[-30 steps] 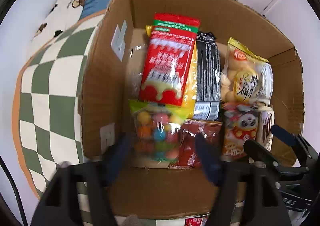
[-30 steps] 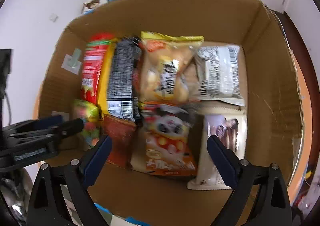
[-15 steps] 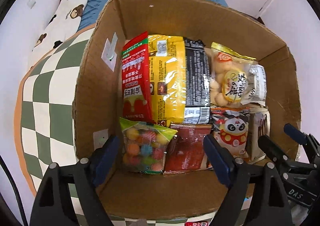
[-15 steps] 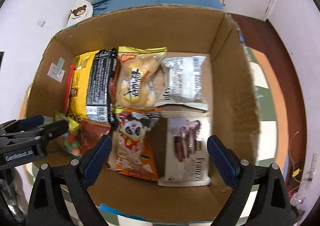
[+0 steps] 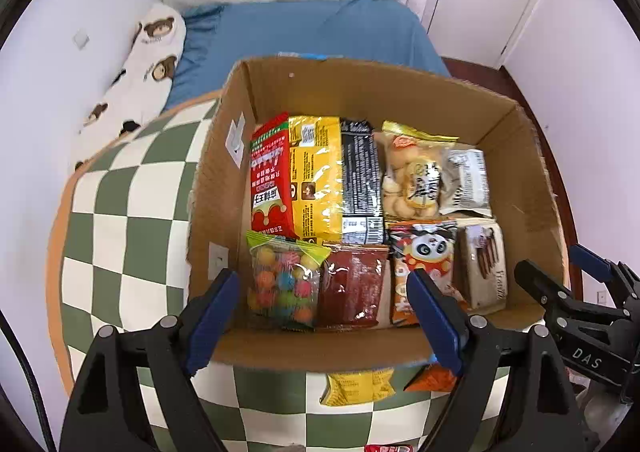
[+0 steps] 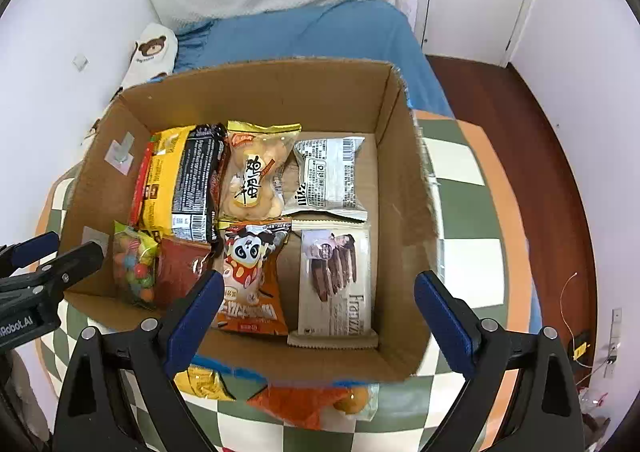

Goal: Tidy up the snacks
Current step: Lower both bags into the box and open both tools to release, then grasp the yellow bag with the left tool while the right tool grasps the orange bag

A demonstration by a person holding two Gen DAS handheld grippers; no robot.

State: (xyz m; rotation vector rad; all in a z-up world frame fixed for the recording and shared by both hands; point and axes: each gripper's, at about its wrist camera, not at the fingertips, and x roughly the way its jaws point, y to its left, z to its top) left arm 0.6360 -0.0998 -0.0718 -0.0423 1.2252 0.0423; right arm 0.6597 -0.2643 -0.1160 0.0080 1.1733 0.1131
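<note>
A cardboard box [image 5: 520, 187] [image 6: 404, 187] stands on a green-and-white checkered mat. Inside lie several snack packs: a red pack [image 5: 268, 175], a yellow pack [image 5: 316, 179], a black pack [image 5: 360, 175], a candy-ball bag [image 5: 284, 284], a dark red pouch [image 5: 352, 288], a panda pack [image 6: 248, 272], a puff bag [image 6: 256, 175], a silver pack [image 6: 328, 179] and a chocolate-stick box [image 6: 336, 284]. My left gripper [image 5: 324, 324] is open and empty above the box's near wall. My right gripper [image 6: 316, 320] is open and empty above the near wall too.
A yellow pack [image 5: 356, 386] and an orange pack [image 6: 296, 404] lie on the mat [image 5: 120, 211] in front of the box. A bed with a blue sheet [image 5: 304, 31] and a bear-print pillow [image 5: 144, 63] is behind. Wooden floor [image 6: 520, 139] is at the right.
Both grippers have pulled up and back from the box, so the whole box and the bed show. The red pack that lay over the yellow one now stands at the left.
</note>
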